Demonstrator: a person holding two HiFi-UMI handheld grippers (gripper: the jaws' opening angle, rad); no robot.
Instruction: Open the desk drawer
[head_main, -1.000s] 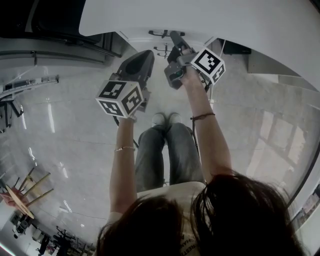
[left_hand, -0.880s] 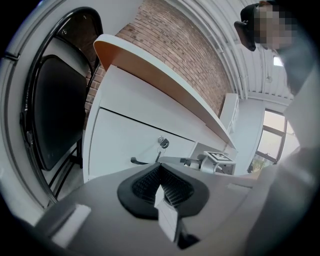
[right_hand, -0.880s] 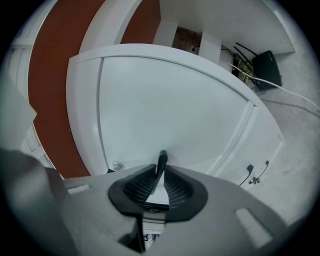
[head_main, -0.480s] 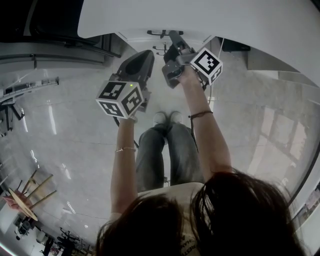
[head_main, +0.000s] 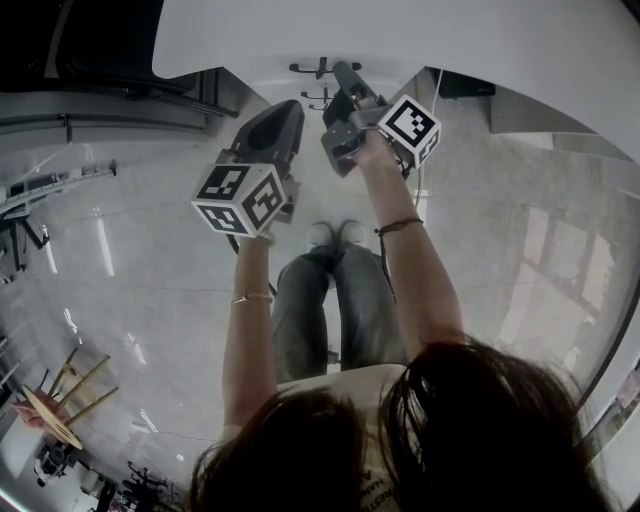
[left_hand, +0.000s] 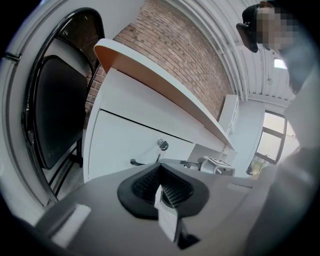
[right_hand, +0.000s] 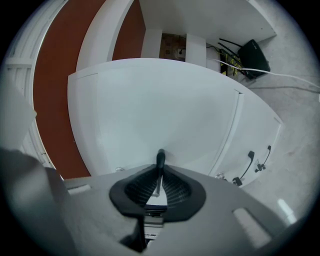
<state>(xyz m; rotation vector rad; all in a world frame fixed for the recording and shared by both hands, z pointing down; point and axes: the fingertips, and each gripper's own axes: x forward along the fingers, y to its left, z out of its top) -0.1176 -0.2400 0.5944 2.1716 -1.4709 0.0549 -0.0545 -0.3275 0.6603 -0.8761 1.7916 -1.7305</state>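
The right gripper (right_hand: 160, 167) is clenched on a slim black drawer handle (right_hand: 160, 156), which juts up between its ribbed pads against the flat white drawer front (right_hand: 160, 105). The left gripper (left_hand: 160, 167) has its jaws pressed together on nothing, held short of the white desk cabinet (left_hand: 130, 132), where a small metal key (left_hand: 162, 145) sits in its lock. A black chair (left_hand: 55, 115) stands just left of the cabinet.

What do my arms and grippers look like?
The left gripper and right gripper are dark grey with black ribbed jaws; each carries a white cube with black square markers. Forearms bare: thin bracelet on the left wrist, dark band on the right. Pale top.
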